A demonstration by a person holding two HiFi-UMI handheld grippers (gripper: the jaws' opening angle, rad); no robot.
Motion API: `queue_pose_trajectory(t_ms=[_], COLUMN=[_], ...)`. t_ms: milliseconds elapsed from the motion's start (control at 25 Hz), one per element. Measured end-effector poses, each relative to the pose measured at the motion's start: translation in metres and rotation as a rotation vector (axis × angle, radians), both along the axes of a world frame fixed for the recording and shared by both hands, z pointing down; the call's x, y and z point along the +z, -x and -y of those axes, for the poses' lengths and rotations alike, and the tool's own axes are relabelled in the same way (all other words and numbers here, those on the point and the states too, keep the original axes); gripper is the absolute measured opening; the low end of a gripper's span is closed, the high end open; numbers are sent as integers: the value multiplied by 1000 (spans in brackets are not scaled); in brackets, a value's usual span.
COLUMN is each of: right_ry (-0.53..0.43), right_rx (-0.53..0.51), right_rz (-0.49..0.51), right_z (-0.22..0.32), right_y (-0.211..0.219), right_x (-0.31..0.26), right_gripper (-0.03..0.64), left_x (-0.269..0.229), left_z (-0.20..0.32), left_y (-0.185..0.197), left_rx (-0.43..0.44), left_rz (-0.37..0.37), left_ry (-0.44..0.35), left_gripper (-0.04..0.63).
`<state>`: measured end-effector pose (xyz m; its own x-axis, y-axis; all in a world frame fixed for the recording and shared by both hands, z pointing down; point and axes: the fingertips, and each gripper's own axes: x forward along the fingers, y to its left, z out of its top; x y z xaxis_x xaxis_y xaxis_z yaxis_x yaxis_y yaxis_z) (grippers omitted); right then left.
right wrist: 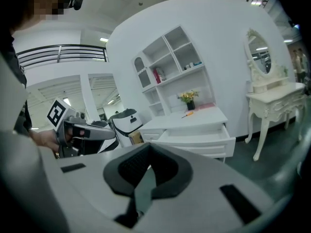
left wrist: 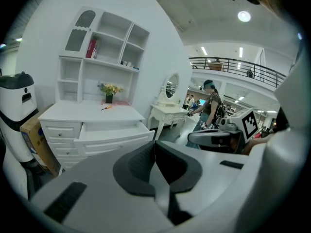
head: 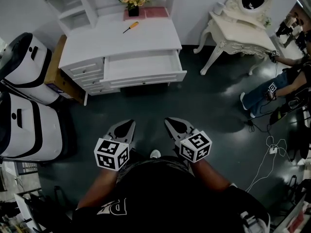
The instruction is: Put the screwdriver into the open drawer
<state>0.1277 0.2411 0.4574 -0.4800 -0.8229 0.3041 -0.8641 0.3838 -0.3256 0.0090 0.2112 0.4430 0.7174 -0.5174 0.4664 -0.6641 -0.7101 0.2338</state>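
**A:** What could go wrong from here?

**B:** The gap, I'd say. The white wooden dresser (head: 86, 72) stands well apart from both claws, across bare dark floor. Its open white drawer (head: 141, 66) juts toward the person, so a careless approach could knock the drawer front. The left claw (head: 127, 126) and right claw (head: 173, 125) are each pressed together and empty, so one must spread before any pickup. The thin orange-handled screwdriver (head: 130, 27) lies on the tabletop (head: 104, 41) toward the back, behind the drawer. An off-centre pinch could probably roll it away.

**A:** Anything in the way?

**B:** Nothing on the floor between. Two large white-and-black machines (head: 24, 72) stand at the left, and a carved white vanity table with an oval mirror (head: 238, 30) at the right. A seated person (head: 272, 89) is near the vanity, and a brown cardboard box (head: 60, 76) sits against the dresser's side. A pink mat (head: 148, 12) and a small pot of yellow flowers (head: 133, 3) sit just behind the screwdriver, and a reaching claw might tip the pot.
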Motion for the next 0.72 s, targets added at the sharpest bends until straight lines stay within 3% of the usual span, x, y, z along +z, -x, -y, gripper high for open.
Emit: queue_pose_trajectory(t_ms=[320, 720], right_ry=[7, 19], right_rx=[-9, -6], right_rz=[-2, -26], right_z=[6, 24], right_y=[-3, -8], right_x=[1, 6], right_gripper=[9, 9], left_x=[4, 8], left_z=[4, 26], left_y=[0, -8], left_rx=[-2, 7], left_rz=[20, -7], left_ry=[10, 14], left_gripper=[15, 15])
